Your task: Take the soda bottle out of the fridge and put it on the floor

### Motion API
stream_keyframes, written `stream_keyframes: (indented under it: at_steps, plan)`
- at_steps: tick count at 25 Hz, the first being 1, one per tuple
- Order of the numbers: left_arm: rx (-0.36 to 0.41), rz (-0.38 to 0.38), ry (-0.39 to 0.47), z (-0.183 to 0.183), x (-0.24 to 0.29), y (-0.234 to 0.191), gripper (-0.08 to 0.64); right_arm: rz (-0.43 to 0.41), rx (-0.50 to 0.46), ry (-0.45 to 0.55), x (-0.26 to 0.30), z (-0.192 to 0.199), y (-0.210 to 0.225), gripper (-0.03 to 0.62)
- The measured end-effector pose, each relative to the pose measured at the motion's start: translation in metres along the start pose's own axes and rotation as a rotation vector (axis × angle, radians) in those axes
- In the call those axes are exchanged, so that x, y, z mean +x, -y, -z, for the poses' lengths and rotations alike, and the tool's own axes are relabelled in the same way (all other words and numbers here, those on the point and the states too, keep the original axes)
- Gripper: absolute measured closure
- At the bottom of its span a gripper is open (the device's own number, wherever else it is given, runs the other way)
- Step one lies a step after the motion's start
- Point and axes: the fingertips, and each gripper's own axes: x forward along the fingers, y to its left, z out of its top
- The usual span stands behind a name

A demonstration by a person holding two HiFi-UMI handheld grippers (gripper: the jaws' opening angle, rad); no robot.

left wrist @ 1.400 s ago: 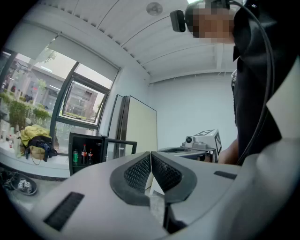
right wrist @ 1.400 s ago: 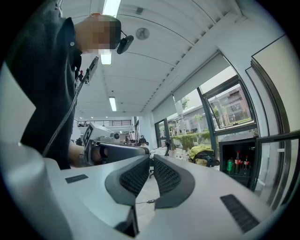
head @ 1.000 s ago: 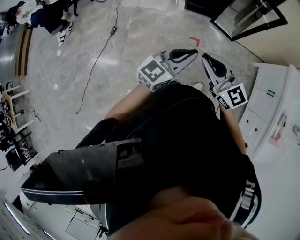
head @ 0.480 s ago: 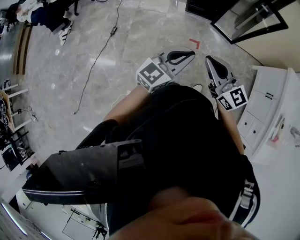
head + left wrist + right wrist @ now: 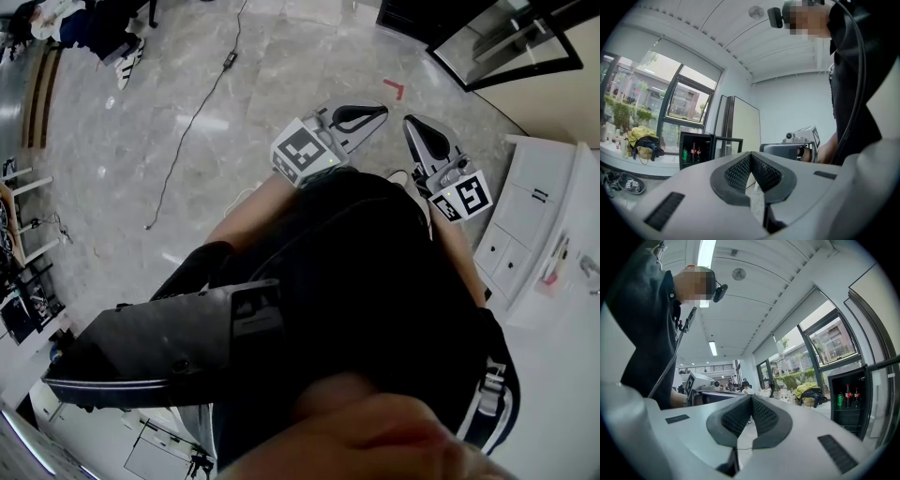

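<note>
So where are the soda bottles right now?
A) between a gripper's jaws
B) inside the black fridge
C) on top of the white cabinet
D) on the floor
B: the bottles stand upright on a shelf inside the black fridge, whose door hangs open.

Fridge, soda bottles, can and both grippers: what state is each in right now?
fridge: door swung open, inside exposed.
soda bottles: two, upright on a shelf inside the fridge, not yet taken out.
green can: upright beside the soda bottles.
left gripper: jaws together, nothing between them.
right gripper: jaws together, nothing between them.
</note>
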Motion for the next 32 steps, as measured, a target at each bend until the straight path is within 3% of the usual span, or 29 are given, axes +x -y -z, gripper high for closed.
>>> stream_keyframes:
  at_steps: [18,32]
  plan:
    - [0.039,0.046,-0.004,-0.008,0.015,-0.031,0.555,0.104,-0.076,-0.03,0.018,-0.003,0.029,0.58]
    - [0.03,0.054,-0.02,-0.021,0.096,-0.07,0.555,0.105,-0.092,0.014,0.017,-0.025,0.119,0.58]
